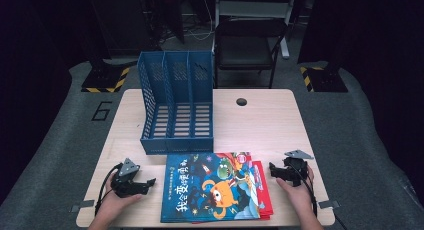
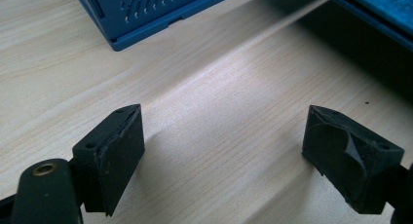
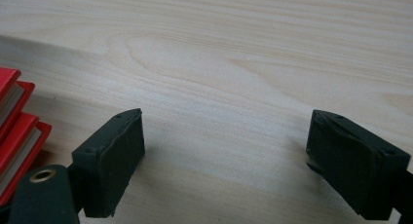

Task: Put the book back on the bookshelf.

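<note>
High view: wooden counter (image 1: 260, 120), blue three-slot file rack (image 1: 176, 102) standing at its middle, open side facing the person. Stack of books (image 1: 212, 187) lies flat at the near edge, just in front of the rack, blue cartoon cover on top, red covers poking out on the right. Left claw (image 1: 150, 181) rests on the counter just left of the stack, spread, nothing between its jaws. Right claw (image 1: 272, 169) sits just right of the stack, also spread and empty.
</note>
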